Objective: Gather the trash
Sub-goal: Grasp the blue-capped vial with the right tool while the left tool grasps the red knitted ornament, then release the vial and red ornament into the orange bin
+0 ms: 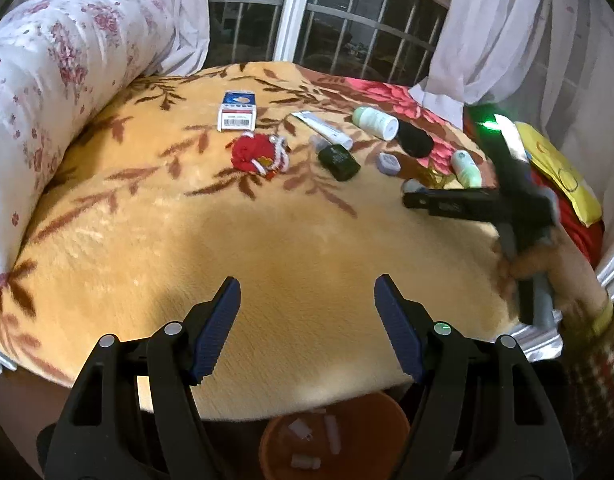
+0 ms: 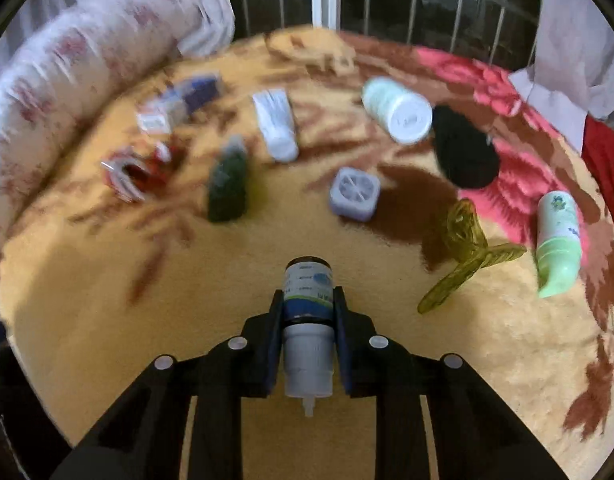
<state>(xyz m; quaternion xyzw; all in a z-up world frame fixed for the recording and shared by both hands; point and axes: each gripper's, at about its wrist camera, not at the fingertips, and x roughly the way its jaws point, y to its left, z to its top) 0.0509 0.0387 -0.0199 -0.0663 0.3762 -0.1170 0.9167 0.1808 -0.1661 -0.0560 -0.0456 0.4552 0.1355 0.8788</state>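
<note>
The left gripper (image 1: 307,292) hangs spread and empty over the blanket (image 1: 267,240), with an orange bin (image 1: 391,412) just below it. Far ahead lie a box (image 1: 237,111), a tube (image 1: 325,128) and bottles. The right gripper (image 2: 309,300) pinches a small bottle (image 2: 308,308), its cap end toward the camera.

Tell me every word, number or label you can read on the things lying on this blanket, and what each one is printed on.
Nothing can be quoted with confidence.
Blue and white box: a barcode and red band, print too small.
Dark green bottle: pale label print, too small.
White tube: lettering too small.
Small bottle between the right gripper fingers: blue label, words blurred.
Green pump bottle: label design, unreadable.
</note>
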